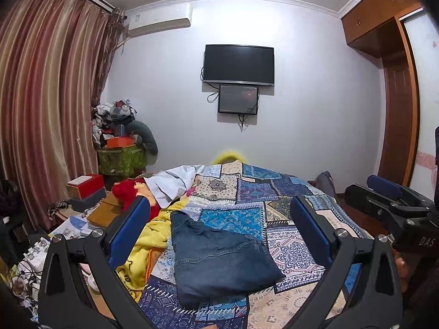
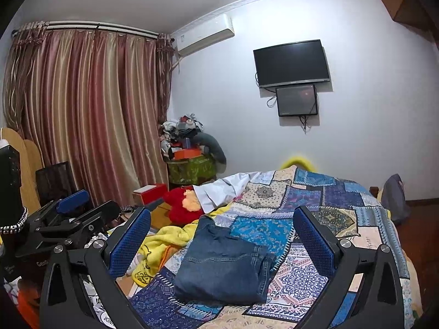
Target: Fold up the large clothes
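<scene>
A pair of blue jeans [image 1: 216, 257] lies folded into a compact bundle on the patchwork bedspread [image 1: 274, 192]. It also shows in the right wrist view [image 2: 222, 263]. My left gripper [image 1: 219, 219] is open and empty, held above and in front of the jeans. My right gripper [image 2: 222, 227] is open and empty too, above the jeans. The right gripper shows at the right edge of the left wrist view [image 1: 389, 197]. The left gripper shows at the left of the right wrist view [image 2: 74, 208].
A yellow blanket [image 1: 148, 235], a red plush toy [image 2: 183, 200] and a white garment [image 1: 172, 183] lie at the bed's left. A cluttered side table with a red box [image 1: 85, 185] stands left. Curtains [image 2: 90, 115] and a wall TV [image 1: 238, 64] are behind.
</scene>
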Motion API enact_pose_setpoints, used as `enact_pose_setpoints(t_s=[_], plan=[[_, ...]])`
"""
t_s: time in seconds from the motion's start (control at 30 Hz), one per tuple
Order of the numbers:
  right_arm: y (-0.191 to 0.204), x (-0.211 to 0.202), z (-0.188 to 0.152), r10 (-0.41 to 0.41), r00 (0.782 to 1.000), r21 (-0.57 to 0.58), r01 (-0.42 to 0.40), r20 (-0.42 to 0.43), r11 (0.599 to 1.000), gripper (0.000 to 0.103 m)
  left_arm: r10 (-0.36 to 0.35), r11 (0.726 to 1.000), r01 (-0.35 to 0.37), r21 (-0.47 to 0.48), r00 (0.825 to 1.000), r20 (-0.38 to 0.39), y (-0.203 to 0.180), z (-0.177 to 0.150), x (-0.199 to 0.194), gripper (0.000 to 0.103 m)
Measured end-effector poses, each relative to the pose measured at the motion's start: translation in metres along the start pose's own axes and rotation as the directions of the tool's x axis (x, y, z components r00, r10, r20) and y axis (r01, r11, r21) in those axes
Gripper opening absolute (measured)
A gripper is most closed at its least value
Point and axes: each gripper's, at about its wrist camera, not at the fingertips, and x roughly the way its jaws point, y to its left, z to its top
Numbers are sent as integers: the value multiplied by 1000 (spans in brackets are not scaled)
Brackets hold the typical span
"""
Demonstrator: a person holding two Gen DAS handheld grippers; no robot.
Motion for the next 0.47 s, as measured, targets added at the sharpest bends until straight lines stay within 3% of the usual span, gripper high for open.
enact_pose_setpoints(t_s=[0.47], plan=[[-1,1,-3,-7,1000,15,7,-5,1000,103,-10,1000,10,6,1000,-8,-5,0,0,103]])
